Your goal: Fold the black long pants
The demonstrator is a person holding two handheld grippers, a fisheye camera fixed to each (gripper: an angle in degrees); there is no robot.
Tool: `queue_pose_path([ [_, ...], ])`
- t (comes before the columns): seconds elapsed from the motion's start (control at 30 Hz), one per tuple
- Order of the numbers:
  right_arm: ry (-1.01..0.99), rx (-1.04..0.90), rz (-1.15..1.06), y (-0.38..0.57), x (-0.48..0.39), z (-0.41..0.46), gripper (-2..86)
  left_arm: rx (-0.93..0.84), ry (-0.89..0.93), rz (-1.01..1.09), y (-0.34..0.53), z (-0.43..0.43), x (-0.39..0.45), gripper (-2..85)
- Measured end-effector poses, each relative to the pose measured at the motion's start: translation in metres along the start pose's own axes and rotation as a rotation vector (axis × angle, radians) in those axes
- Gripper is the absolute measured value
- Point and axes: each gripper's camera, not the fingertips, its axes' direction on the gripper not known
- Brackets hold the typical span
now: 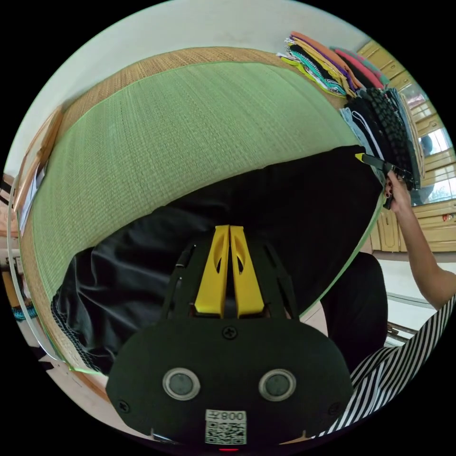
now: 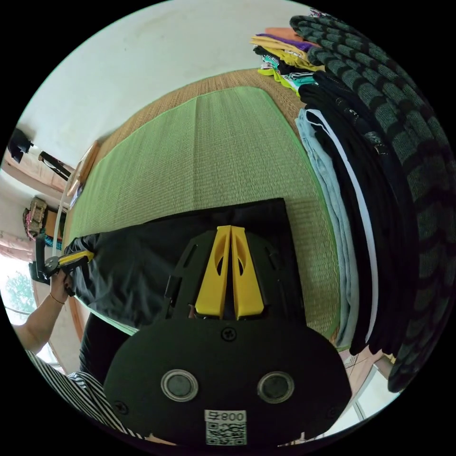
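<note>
Partly folded: black pants (image 1: 266, 209) lying flat on green mat (image 1: 180, 133), both hand-held grippers (image 1: 230, 266) (image 2: 230, 266) closed, further folds left.

Both views sit low over the green mat (image 1: 180, 133), facing the wall, sharing the black pants (image 2: 142, 266)

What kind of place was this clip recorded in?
Likely a room in a home, set up for folding laundry. A green woven mat serves as the work surface, stacks of folded clothes stand along its edge, and wooden cabinets line a wall. Black pants lie on the mat.
</note>
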Motion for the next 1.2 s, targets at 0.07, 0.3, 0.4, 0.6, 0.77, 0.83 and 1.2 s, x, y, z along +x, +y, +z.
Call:
queue_pose_path([
  [0.07,-0.015,-0.012,-0.001,-0.016,0.000,-0.017,0.0,-0.006,0.019,-0.015,-0.003,0.010,-0.014,0.1],
  [0.3,-0.133,0.068,-0.074,-0.031,-0.028,-0.092,0.1,0.070,0.051,-0.036,0.005,0.025,-0.050,0.3],
  [0.4,-0.242,0.040,-0.183,-0.037,-0.066,-0.111,0.1,0.098,0.070,-0.076,0.013,0.033,-0.075,0.7],
  [0.6,-0.411,-0.066,-0.416,-0.066,-0.169,-0.119,0.4,0.164,0.193,-0.213,0.019,0.059,-0.143,3.7],
  [0.77,-0.482,-0.144,-0.523,-0.108,-0.243,-0.124,2.1,0.163,0.240,-0.279,-0.016,0.105,-0.186,2.5],
  [0.83,-0.493,-0.152,-0.554,-0.124,-0.263,-0.129,3.3,0.103,0.205,-0.280,-0.024,0.128,-0.197,1.2],
  [1.2,-0.552,-0.352,-0.755,-0.191,-0.390,-0.118,7.3,0.204,0.300,-0.261,-0.007,0.191,-0.245,0.5],
])
